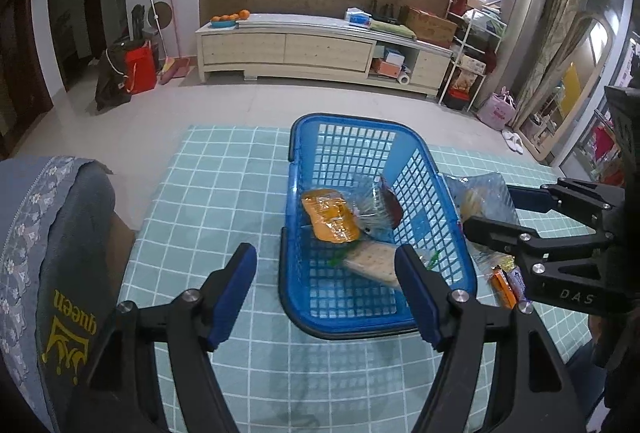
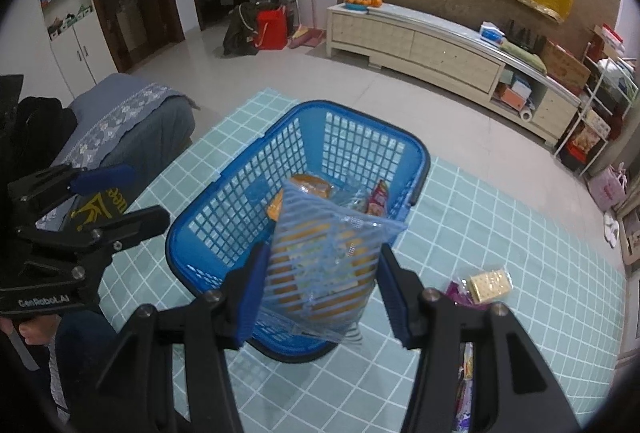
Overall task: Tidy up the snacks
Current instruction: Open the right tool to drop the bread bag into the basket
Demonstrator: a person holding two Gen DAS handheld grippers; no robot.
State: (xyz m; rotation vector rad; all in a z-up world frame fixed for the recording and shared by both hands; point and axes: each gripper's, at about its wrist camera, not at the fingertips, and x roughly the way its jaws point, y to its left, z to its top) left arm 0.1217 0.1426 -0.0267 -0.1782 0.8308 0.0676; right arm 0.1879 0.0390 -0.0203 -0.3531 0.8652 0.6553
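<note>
A blue plastic basket (image 1: pixel 304 297) stands on a teal checked tablecloth (image 1: pixel 208 201). Inside lie an orange snack packet (image 1: pixel 330 215), a clear wrapped cracker pack (image 1: pixel 376 263) and a dark red packet (image 1: pixel 390 207). My left gripper (image 1: pixel 326 291) is open and empty, just above the basket's near rim. My right gripper (image 2: pixel 320 285) is shut on a blue-striped clear snack bag (image 2: pixel 324 265) and holds it over the basket's near right corner (image 2: pixel 304 349). That bag also shows in the left wrist view (image 1: pixel 480 201), right of the basket.
A cracker pack (image 2: pixel 490 285) and a purple packet (image 2: pixel 456 291) lie on the cloth right of the basket, with more packets (image 1: pixel 506 283) near the right gripper. A grey cushioned seat (image 1: pixel 48 253) stands at the left. A TV cabinet (image 1: pixel 320 49) lines the far wall.
</note>
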